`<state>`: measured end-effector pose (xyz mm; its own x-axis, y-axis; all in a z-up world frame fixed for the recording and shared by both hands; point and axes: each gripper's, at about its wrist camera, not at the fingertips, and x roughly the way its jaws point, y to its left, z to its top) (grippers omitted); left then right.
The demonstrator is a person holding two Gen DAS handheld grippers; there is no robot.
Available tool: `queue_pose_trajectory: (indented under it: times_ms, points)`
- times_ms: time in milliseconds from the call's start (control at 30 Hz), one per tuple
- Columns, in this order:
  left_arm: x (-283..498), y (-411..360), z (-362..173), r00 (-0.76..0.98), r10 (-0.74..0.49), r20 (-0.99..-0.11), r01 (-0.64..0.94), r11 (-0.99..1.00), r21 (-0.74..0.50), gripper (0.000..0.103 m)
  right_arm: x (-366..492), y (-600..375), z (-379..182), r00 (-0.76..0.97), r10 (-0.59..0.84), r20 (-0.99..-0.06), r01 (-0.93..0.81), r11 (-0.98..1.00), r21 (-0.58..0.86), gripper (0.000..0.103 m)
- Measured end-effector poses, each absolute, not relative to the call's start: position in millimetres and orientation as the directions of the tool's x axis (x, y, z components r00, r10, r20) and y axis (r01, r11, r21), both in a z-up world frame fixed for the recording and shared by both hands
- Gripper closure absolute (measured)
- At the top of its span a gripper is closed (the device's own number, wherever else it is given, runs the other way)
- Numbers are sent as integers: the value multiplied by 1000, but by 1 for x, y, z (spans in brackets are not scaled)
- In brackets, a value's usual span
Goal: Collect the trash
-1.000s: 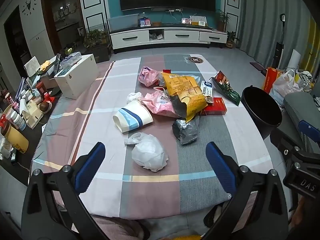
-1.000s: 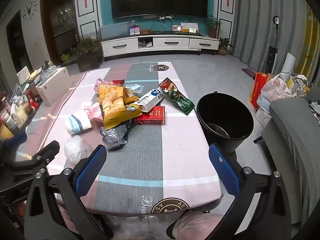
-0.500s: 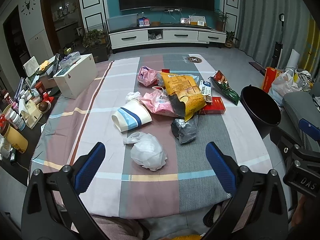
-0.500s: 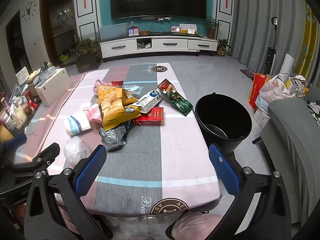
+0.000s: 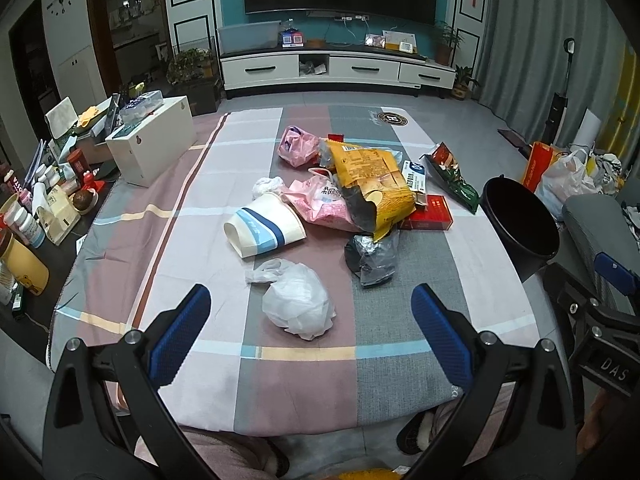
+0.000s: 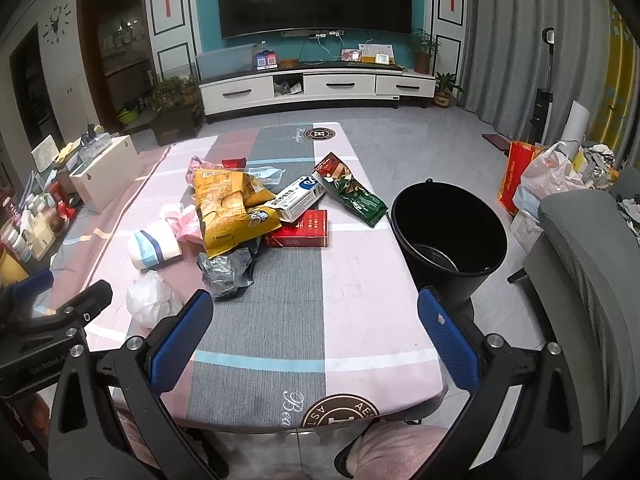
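On the table (image 5: 120,208) the trash is all piled mid-cloth: white bag (image 5: 298,306) nearest, cup (image 5: 262,232), yellow wrapper (image 5: 370,188). Left gripper (image 5: 310,320) and right gripper (image 6: 314,322) both hang wide and empty, probably lining up. Bucket (image 6: 448,236) waits off the right edge, handy for dropping.

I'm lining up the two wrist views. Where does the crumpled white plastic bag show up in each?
Left wrist: white plastic bag lies low centre, just ahead of the open left gripper.
Right wrist: it sits at lower left, near the table's front edge.
Shared landmark: the black bucket beside the table's right edge.
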<state>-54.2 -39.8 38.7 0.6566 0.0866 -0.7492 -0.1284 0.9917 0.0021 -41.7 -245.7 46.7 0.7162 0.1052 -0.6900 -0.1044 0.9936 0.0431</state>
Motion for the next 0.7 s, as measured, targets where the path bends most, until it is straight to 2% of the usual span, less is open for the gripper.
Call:
queue_pose_trajectory:
  times_ms: [333, 467, 600, 633, 700]
  points:
    - [-44, -12, 28, 655, 15, -756, -145, 984, -106, 3, -28, -254, 22, 655, 177, -735, -113, 984, 136, 3]
    - [-38, -11, 6, 645, -31, -764, -97, 988, -122, 3, -17, -253, 5, 637, 283, -717, -186, 959, 212, 3]
    - [-20, -13, -36, 584, -59, -809, -92, 986, -138, 4, 11, -234, -35, 551, 424, -719, -273, 905, 325, 3]
    - [-17, -12, -44, 576, -64, -815, -95, 985, -144, 5, 17, -229, -42, 544, 434, -718, -288, 901, 326, 3]
    - [-10, -11, -60, 559, -74, -826, -99, 983, -155, 21, 29, -216, -55, 523, 474, -709, -311, 880, 359, 3]
